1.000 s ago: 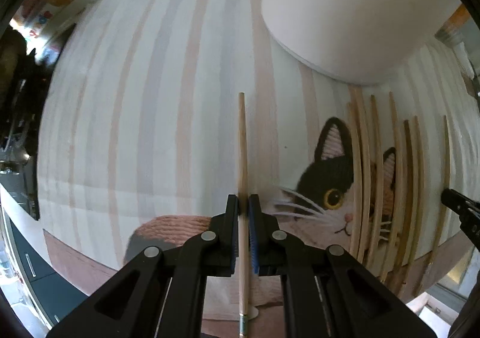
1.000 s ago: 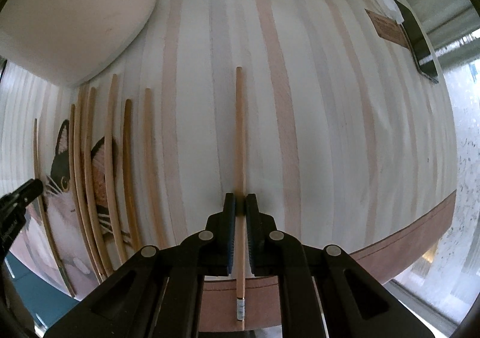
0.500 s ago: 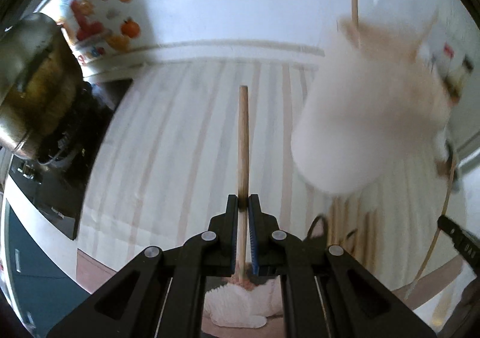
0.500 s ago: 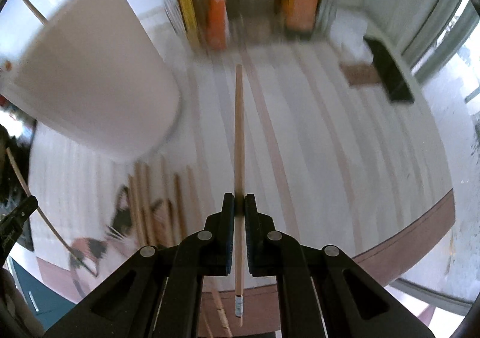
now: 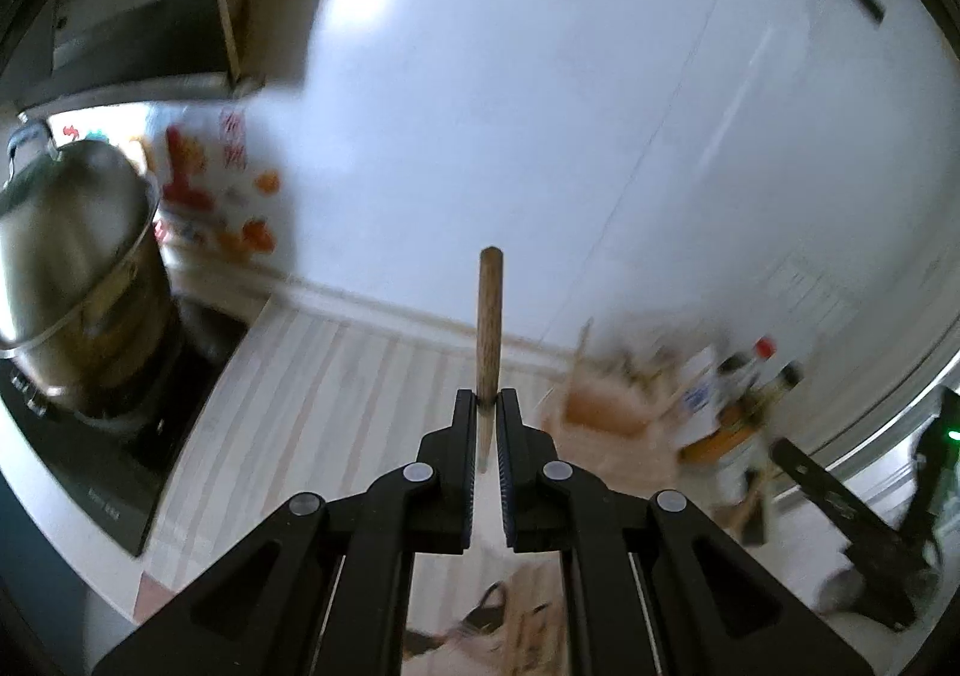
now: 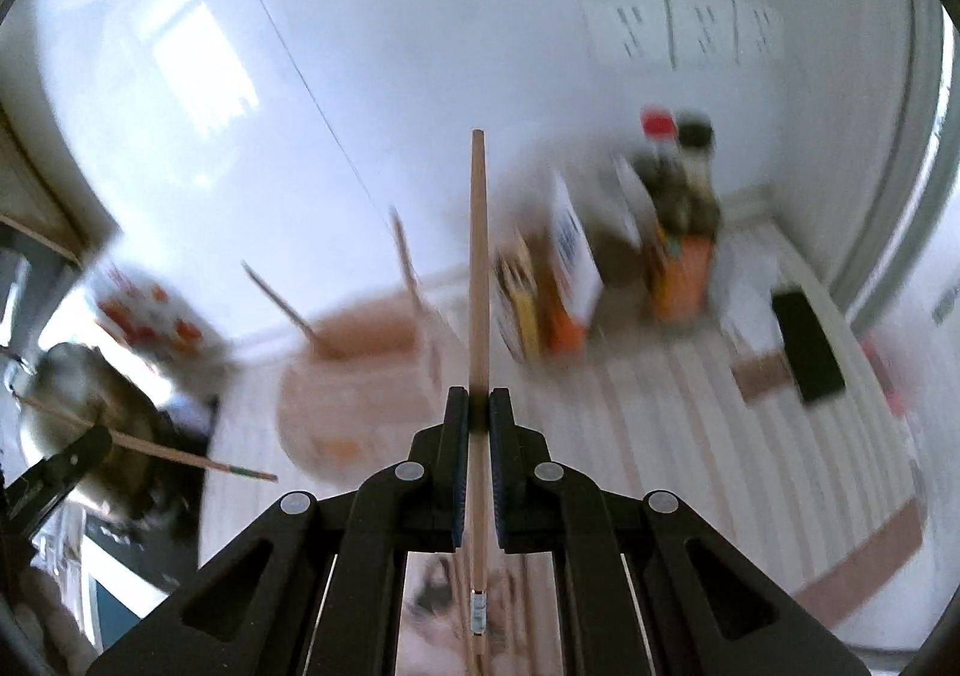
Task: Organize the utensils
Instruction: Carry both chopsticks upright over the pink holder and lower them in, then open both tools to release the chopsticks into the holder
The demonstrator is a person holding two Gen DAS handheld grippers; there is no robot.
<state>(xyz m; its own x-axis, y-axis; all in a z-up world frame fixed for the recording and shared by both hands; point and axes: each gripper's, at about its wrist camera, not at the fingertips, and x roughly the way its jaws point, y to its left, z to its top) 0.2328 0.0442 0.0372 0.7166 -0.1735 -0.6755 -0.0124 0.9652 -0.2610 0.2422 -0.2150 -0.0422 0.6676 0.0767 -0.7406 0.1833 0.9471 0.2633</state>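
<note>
Right gripper (image 6: 478, 412), clamped on a chopstick (image 6: 478, 268) lying along its fingers; holder (image 6: 354, 370) ahead, slightly leftward, nearer this hand. Left gripper (image 5: 486, 412) likewise clamps another chopstick (image 5: 489, 322); holder (image 5: 606, 424) ahead-right.

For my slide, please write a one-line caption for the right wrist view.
Right gripper shut on a wooden chopstick, raised above the striped cloth near a blurred holder.

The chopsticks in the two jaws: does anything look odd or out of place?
Nothing is damaged. Each gripper is shut on one chopstick: the left gripper on the left chopstick, the right gripper on the right chopstick. The holder has two sticks leaning askew.
</note>
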